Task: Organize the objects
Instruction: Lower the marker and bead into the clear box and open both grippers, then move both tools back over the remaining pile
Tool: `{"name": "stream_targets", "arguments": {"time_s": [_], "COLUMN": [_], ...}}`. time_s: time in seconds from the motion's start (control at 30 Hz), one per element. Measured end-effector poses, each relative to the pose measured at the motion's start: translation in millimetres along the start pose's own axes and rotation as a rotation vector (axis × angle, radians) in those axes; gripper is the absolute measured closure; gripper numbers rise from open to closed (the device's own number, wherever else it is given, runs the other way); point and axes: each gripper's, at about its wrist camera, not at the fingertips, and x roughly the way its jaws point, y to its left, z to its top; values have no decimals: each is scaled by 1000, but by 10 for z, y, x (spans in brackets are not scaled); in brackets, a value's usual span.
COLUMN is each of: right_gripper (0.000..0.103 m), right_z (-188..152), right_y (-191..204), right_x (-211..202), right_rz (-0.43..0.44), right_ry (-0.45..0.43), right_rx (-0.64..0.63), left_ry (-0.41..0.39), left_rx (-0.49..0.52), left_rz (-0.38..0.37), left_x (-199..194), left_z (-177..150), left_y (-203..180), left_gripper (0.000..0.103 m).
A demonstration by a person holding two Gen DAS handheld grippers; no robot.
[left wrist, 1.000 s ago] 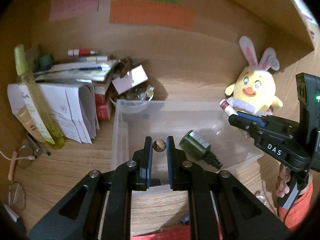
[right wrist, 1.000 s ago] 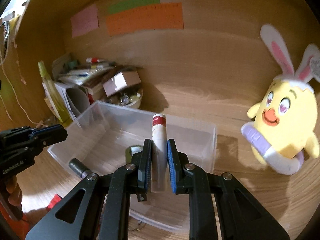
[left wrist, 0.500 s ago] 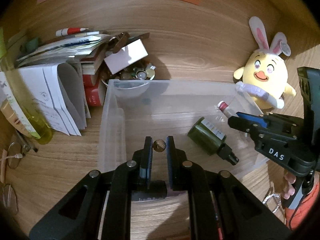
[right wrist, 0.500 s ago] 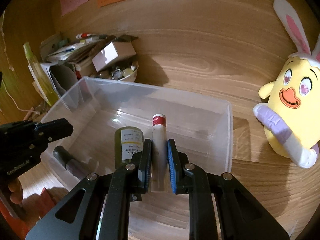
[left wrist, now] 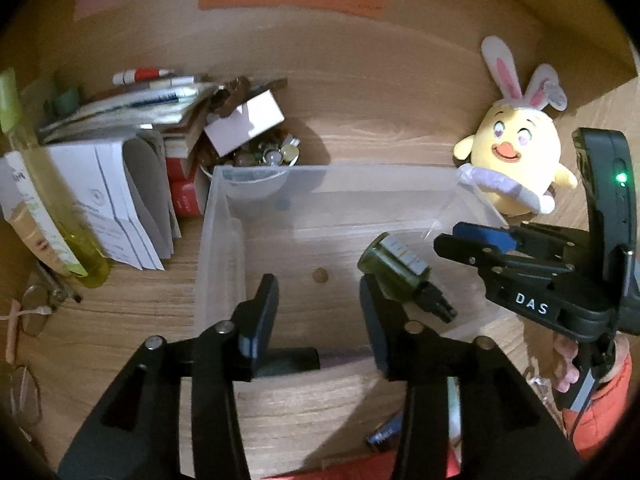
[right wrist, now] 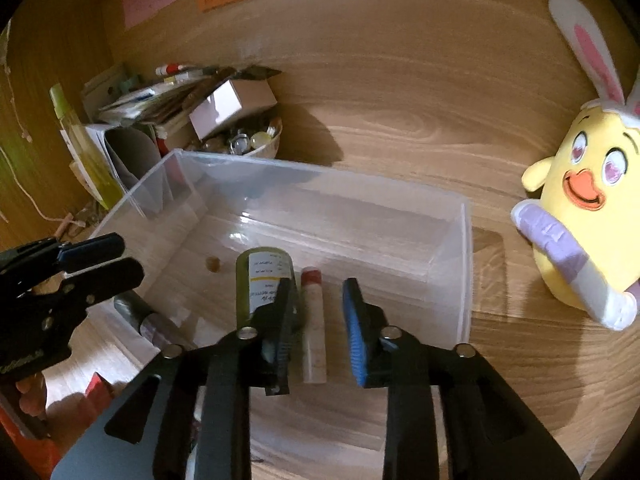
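Note:
A clear plastic bin (left wrist: 332, 184) (right wrist: 466, 280) stands on the wooden desk. Inside lie a dark green bottle (left wrist: 394, 266) (right wrist: 262, 280), a small brown nut (left wrist: 320, 276) (right wrist: 213, 264) and a white tube with a red cap (right wrist: 313, 328). My left gripper (left wrist: 318, 300) is open and empty above the bin's near side, the nut beyond its fingers. My right gripper (right wrist: 316, 320) is open above the bin, with the tube lying between its fingers. The right gripper also shows in the left wrist view (left wrist: 472, 242), and the left gripper in the right wrist view (right wrist: 104, 258).
A yellow bunny-eared plush (left wrist: 516, 160) (right wrist: 588, 208) sits right of the bin. A bowl of small items (left wrist: 260, 156) (right wrist: 244, 140), a white box, papers (left wrist: 120, 184) and a yellow-green bottle (left wrist: 52, 200) crowd the left. Glasses (left wrist: 32, 312) lie at far left.
Both grippers have opened. The left let go of the nut, which now lies on the bin floor. The right let go of the tube, which now lies beside the green bottle.

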Motion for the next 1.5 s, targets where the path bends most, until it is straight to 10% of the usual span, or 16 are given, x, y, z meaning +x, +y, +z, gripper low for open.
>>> {"name": "stream_targets", "arguments": {"time_s": [0.47, 0.93, 1.2, 1.5], "right_gripper": [28, 26, 24, 26], "right_z": [-67, -414, -699, -892], "right_y": [103, 91, 374, 488], "right_x": [-659, -751, -600, -488], "right_rz": [-31, -9, -151, -19], "right_ry": [-149, -115, -84, 0], "right_rx": [-31, -6, -135, -107], "left_ry": [-60, 29, 66, 65], "left_rx": [52, 82, 92, 113], "left_rz": [51, 50, 45, -27], "left_x": [-478, -520, -493, -602], "left_z": [-211, -716, -920, -1026], "left_y": [-104, -76, -67, -97], "left_gripper": [12, 7, 7, 7]}}
